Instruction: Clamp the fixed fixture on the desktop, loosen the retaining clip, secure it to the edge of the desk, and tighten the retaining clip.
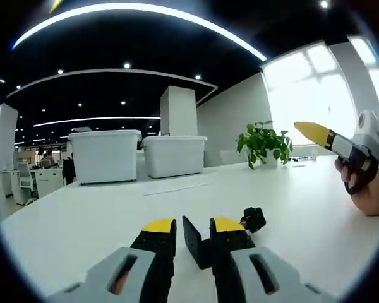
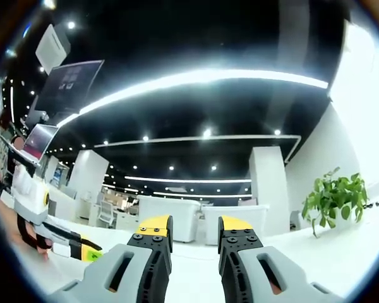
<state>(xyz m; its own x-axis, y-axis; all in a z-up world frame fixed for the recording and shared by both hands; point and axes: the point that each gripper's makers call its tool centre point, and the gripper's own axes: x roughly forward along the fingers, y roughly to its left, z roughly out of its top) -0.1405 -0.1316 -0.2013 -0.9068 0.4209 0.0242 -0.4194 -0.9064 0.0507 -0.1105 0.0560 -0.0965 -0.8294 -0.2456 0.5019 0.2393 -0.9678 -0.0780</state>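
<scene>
Big open office with a long white desk (image 1: 82, 221), dark ceiling and curved light strips overhead. So the black clamp (image 1: 205, 240) sits on the desk right at the tips of the left gripper (image 1: 192, 226); its flat bracket plate stands in the gap between the two jaws and its little black knob (image 1: 254, 219) pokes out just past the right-hand jaw. Jaws look spread a bit with the plate between them, and I can't tell if they're actually squeezing it yet or just framing it. My guess is we're at the very first step, grabbing the clamp, with the knob loosening not yet done. The right gripper (image 2: 194, 222) hangs up in the air with its jaws apart and nothing in them, well away from the clamp, so it'd need to come down to that knob next while the left keeps the bracket steady. Further back are two white bins (image 1: 139, 153) and a potted plant (image 1: 264, 142), nowhere near the work. Nothing really blocks the way, desk around the clamp is bare.
</scene>
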